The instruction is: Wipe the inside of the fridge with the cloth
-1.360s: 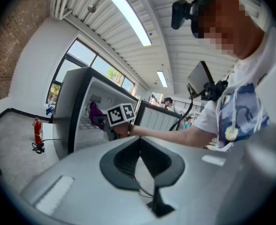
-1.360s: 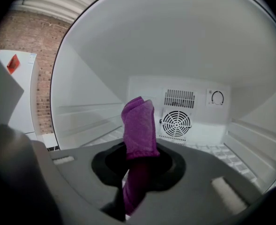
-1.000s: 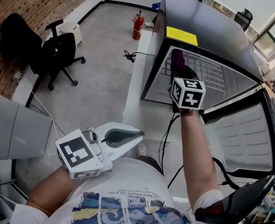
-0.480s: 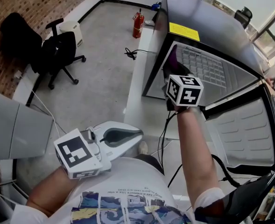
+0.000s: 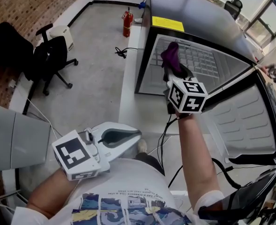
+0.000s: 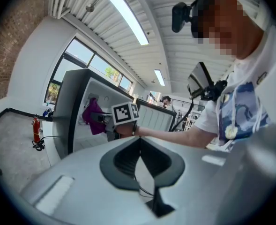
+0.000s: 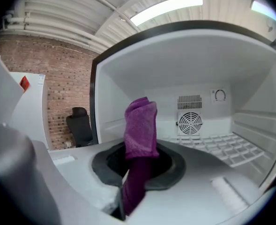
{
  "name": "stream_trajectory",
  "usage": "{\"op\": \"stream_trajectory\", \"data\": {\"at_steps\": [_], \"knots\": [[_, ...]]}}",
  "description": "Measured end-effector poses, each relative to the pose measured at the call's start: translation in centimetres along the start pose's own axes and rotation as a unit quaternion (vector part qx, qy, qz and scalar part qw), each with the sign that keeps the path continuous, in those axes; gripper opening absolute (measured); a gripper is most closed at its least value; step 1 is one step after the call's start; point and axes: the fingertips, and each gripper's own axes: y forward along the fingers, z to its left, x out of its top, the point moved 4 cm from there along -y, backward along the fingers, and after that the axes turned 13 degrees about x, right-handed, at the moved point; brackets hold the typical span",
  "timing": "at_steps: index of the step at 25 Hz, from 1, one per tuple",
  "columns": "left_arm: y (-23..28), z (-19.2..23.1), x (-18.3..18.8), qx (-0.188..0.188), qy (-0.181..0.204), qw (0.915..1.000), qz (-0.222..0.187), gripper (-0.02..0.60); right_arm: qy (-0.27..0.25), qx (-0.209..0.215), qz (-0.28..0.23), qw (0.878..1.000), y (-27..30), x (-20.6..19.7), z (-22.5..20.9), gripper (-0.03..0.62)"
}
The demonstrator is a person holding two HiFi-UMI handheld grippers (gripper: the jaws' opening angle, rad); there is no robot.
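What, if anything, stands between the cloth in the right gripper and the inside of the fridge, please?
Nothing visible does. The right gripper is shut on the purple cloth facing the fridge; its door stands open to the side, and the cavity ahead holds only a bare shelf.

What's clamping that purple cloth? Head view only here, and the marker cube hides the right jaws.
Observer: The right gripper view shows the right gripper shut on the cloth. The cloth's folded end sticks up past the jaws.
Operator: Aimed where?
Observer: Straight into the open fridge, towards the round fan on its back wall.
Operator: Left gripper?
Observer: Its own view shows the left gripper shut, with nothing between the jaws.
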Motion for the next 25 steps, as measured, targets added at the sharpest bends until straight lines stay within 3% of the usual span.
{"op": "stream_trajectory", "data": {"at_steps": [4,9,17,22,25], "knots": [[0.9,-0.5,0.0,-0.022,0.003,0.9998,-0.001,0.003,0.015,-0.04,-0.016,0.999,-4.3,-0.8,-1.3,0.057],[2.4,-1.4,-0.1,-0.049,0.013,0.9987,0.006,0.003,0.02,-0.09,0.0,0.996,-9.6,-3.4,-3.3,0.057],[4.8,-2.7,-0.4,-0.1,0.024,0.9946,0.018,0.004,0.057,-0.193,0.033,0.979,-15.5,-9.7,-6.9,0.057],[5.6,-2.6,-0.4,-0.1,0.023,0.9944,0.027,0.004,0.077,-0.251,0.04,0.964,-15.8,-12.2,-9.5,0.057],[5.9,-2.1,-0.3,-0.081,0.028,0.9951,0.049,0.004,0.086,-0.262,0.035,0.961,-14.7,-13.1,-10.8,0.057]]}}
